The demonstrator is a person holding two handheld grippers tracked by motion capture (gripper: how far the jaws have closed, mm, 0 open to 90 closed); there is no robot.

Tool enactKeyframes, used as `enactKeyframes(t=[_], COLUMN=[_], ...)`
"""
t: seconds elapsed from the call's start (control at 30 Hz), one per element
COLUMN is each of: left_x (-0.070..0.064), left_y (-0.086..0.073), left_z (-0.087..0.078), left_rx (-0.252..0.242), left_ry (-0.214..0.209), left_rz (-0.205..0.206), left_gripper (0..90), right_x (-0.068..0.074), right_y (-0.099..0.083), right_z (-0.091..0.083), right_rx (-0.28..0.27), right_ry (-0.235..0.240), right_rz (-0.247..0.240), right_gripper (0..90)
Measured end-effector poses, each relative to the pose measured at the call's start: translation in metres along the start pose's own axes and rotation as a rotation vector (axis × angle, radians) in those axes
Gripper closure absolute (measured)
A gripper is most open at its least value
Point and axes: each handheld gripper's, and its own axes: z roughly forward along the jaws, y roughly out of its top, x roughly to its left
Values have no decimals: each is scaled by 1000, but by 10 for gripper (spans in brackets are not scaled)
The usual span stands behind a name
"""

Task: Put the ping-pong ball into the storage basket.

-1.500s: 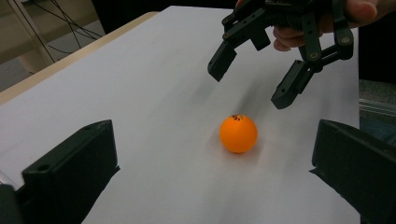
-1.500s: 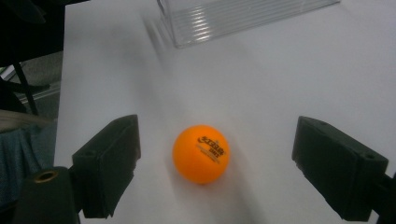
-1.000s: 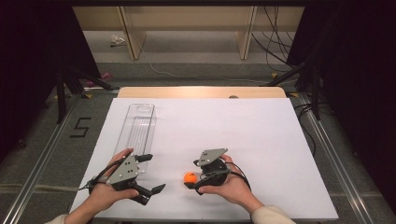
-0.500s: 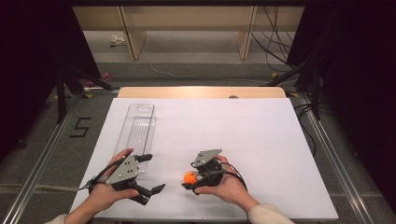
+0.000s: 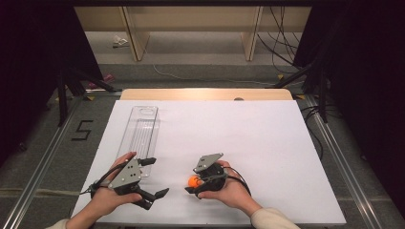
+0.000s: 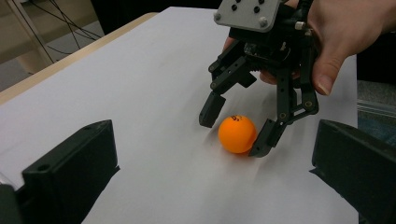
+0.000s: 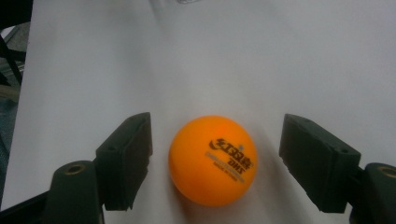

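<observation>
One orange ball [image 7: 213, 160] — between spread jaws, right gripper [image 7: 215, 154].

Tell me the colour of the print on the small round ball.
Black print on the orange ball, clearest in the right gripper view.

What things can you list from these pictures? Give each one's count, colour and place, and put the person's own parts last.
ball: one, orange, on the table between the right gripper's open jaws
tray: one, clear, long, on the table's left side
table: one, white top, wooden far edge
left gripper: one, black and grey, open, near the table's front edge
right gripper: one, black and grey, open around the ball
hands: two, each holding a gripper
</observation>
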Motion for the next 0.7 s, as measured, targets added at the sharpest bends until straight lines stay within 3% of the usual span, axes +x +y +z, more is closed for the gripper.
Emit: enactKeyframes(t=[0.47,0.7], left_x=[-1,-1], left_y=[0,0], left_z=[1,1], left_rx=[2,4], left_ry=[-3,-4], left_rz=[2,4], left_gripper=[0,0], right_x=[1,1], right_y=[-1,0], right_z=[3,2], right_rx=[13,16], right_ry=[4,10], right_rz=[0,-8], right_gripper=[369,470])
